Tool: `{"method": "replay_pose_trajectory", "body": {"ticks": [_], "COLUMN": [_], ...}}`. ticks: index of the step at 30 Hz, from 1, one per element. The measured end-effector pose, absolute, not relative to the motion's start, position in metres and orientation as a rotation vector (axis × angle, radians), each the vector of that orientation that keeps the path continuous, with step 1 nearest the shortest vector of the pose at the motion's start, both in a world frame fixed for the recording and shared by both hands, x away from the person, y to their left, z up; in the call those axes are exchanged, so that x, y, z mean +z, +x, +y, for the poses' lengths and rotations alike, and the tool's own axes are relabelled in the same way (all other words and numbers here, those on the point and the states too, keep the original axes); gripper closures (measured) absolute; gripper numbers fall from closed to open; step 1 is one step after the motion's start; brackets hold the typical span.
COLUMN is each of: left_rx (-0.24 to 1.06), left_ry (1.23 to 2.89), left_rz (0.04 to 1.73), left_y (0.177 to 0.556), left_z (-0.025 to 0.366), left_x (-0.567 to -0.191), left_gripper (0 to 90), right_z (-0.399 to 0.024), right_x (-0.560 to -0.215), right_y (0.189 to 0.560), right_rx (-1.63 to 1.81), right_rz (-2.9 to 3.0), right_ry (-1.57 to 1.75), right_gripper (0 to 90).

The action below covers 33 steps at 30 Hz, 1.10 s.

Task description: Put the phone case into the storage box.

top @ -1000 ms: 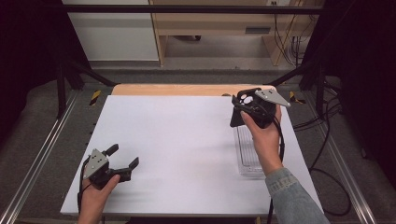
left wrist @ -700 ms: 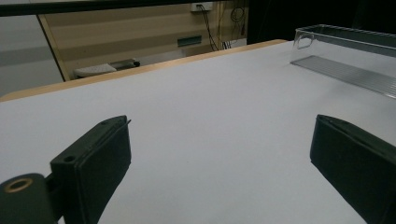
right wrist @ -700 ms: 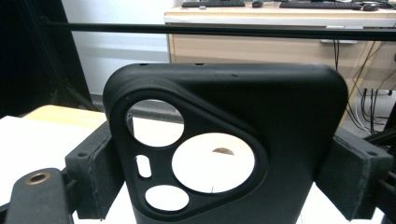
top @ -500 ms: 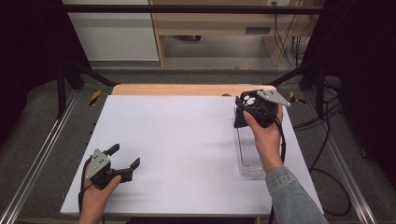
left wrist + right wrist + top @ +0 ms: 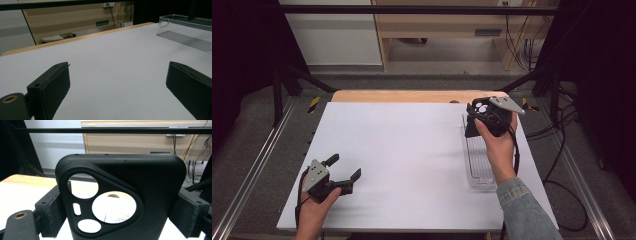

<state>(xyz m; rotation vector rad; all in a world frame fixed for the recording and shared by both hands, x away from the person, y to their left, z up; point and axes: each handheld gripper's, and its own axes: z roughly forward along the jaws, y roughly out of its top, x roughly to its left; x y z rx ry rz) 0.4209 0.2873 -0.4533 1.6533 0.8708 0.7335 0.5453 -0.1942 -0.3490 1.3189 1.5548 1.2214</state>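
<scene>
My right gripper (image 5: 476,116) clamps the black phone case (image 5: 120,197) upright between its jaws, above the clear tray (image 5: 480,162), so next I lower it in, while my left gripper (image 5: 343,172) rests open.

A wide stretch of bare white table (image 5: 412,150) is left open between the two hands. The right edge is taken up by a clear plastic tray (image 5: 479,167), with a black frame bar (image 5: 412,9) overhead beyond.

Matt black phone case (image 5: 120,195), clear plastic tray (image 5: 478,165)
</scene>
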Motion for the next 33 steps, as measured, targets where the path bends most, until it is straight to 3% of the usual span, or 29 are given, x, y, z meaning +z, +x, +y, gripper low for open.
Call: {"method": "replay_pose_trajectory", "body": {"ticks": [33], "left_rx": [0.749], "left_ry": [1.643], "left_rz": [0.865], "left_y": [0.421], "left_z": [0.288], "left_x": [-0.453], "left_gripper": [5.5], "right_z": [-0.206], "right_x": [-0.366], "right_y": [0.573], "right_rx": [1.196], "right_rz": [1.496], "right_ry": [1.385], "right_gripper": [13.7]}}
